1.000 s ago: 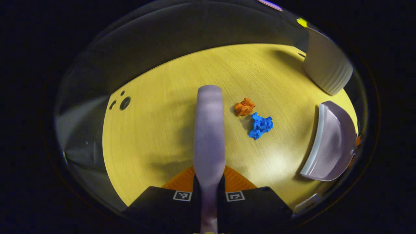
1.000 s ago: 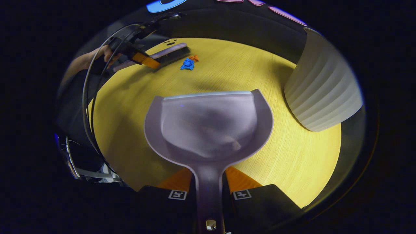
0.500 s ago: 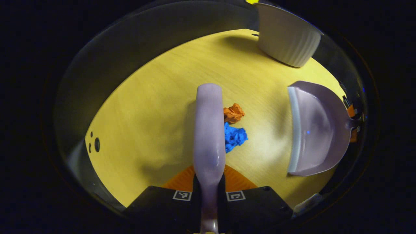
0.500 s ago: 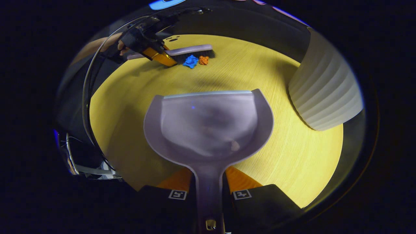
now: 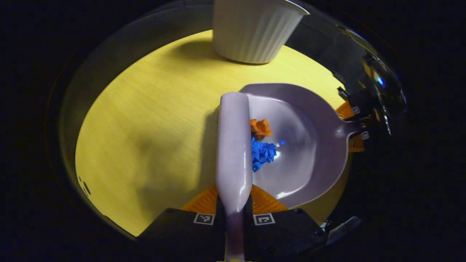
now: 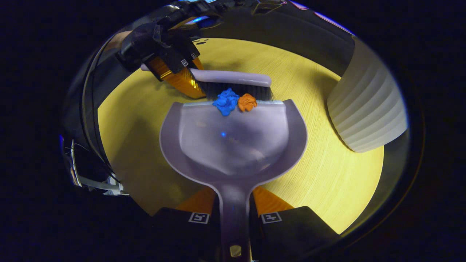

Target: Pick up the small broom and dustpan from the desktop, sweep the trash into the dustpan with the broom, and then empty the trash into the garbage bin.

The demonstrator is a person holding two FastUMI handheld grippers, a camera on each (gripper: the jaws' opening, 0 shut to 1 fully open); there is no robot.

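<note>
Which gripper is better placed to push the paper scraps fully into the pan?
Left. Its broom sits right behind the blue scrap and orange scrap at the dustpan lip; the right only steadies the dustpan.

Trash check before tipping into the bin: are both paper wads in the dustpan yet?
Barely: blue wad and orange wad sit at the dustpan lip, broom behind.

Each handheld gripper [image 5: 233, 214] has a black housing carrying two small square black-and-white markers. In the right gripper view, black cables loop beside the left gripper [image 6: 182, 67].
</note>
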